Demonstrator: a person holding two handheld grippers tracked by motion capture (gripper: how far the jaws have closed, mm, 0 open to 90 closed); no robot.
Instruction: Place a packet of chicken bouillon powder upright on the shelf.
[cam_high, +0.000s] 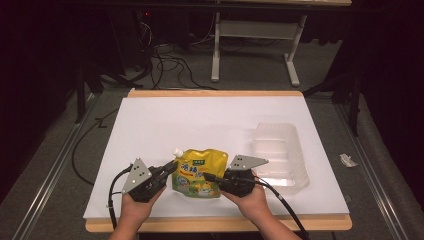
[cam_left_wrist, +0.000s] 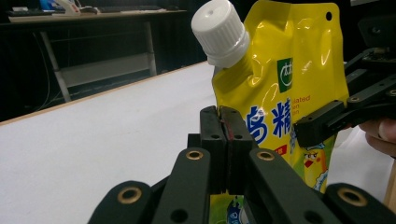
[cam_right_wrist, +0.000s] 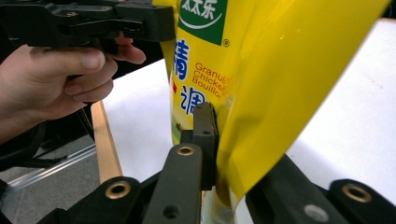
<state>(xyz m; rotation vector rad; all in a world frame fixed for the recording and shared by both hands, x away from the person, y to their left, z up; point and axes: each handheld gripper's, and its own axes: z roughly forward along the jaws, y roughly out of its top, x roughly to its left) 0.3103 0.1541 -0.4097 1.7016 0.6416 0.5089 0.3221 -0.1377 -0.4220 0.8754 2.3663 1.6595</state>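
Grippers (cam_high: 172, 170) (cam_high: 209, 176) on pouch (cam_high: 200, 172), tray (cam_high: 280, 155) beside.

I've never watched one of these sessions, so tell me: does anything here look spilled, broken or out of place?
Nothing stands out. The yellow pouch is pinched between the left gripper and right gripper, its white cap on and no spill visible. The clear plastic tray sits empty beside it.

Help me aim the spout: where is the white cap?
In the high view, the white cap tops the yellow pouch's upper-left corner, just beyond the left tool.
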